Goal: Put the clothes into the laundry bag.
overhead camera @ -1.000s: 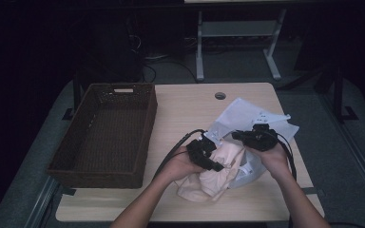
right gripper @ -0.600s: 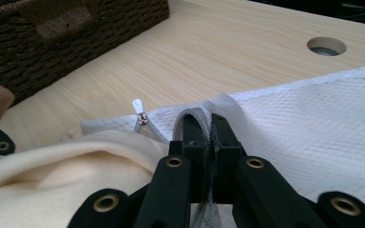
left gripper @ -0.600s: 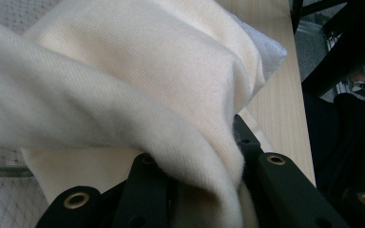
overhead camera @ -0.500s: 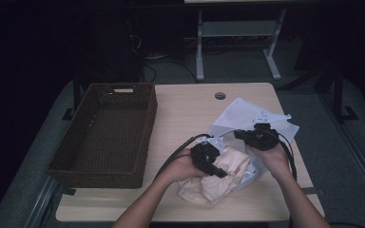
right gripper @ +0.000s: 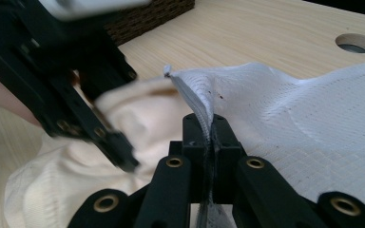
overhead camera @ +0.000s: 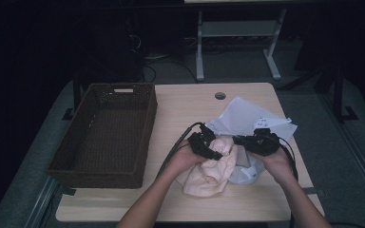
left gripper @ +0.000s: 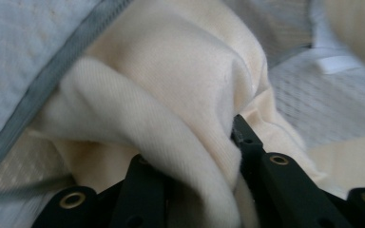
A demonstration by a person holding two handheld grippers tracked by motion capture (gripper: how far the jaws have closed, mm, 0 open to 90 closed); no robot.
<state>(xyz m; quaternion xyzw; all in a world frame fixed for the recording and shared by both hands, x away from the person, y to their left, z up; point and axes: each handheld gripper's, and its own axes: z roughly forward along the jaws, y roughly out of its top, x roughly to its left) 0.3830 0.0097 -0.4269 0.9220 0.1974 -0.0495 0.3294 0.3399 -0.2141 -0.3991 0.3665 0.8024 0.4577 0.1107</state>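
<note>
Stuffing step, probably: left gripper [left gripper: 190, 156] clamped on cream cloth [left gripper: 171, 95]; right gripper [right gripper: 208, 137] pinching mesh bag [right gripper: 313, 137] rim beside it. Next: pushing cloth deeper past the held rim.

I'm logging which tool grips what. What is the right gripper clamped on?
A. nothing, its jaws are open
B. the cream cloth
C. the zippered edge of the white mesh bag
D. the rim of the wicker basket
C: in the right gripper view the right gripper has its jaws shut on the edge of the white mesh bag, beside the cream cloth.
</note>
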